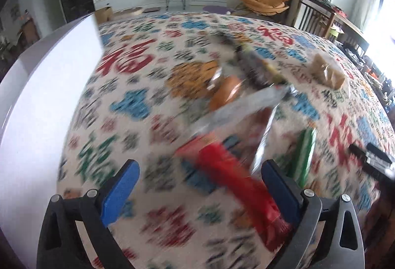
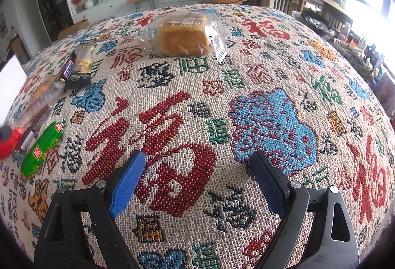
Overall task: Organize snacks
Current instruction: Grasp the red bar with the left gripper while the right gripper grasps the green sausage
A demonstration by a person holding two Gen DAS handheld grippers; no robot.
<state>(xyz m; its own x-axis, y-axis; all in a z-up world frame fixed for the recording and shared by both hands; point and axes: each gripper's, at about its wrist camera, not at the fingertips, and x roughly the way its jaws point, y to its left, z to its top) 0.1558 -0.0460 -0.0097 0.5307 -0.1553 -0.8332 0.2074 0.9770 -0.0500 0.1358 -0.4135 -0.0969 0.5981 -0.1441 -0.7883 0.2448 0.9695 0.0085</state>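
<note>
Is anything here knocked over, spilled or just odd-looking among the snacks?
Nothing looks spilled or torn. The bagged bread sits alone, far from the other snacks, which lie clustered: the green sausage, the Snickers bar and the red packet. The left view is too blurred for fine detail. Both grippers are open.

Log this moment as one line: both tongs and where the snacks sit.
left tongs: open, over red packet, view blurred | right tongs: open, empty | bread bag: ahead on patterned cloth | green sausage: left
</note>
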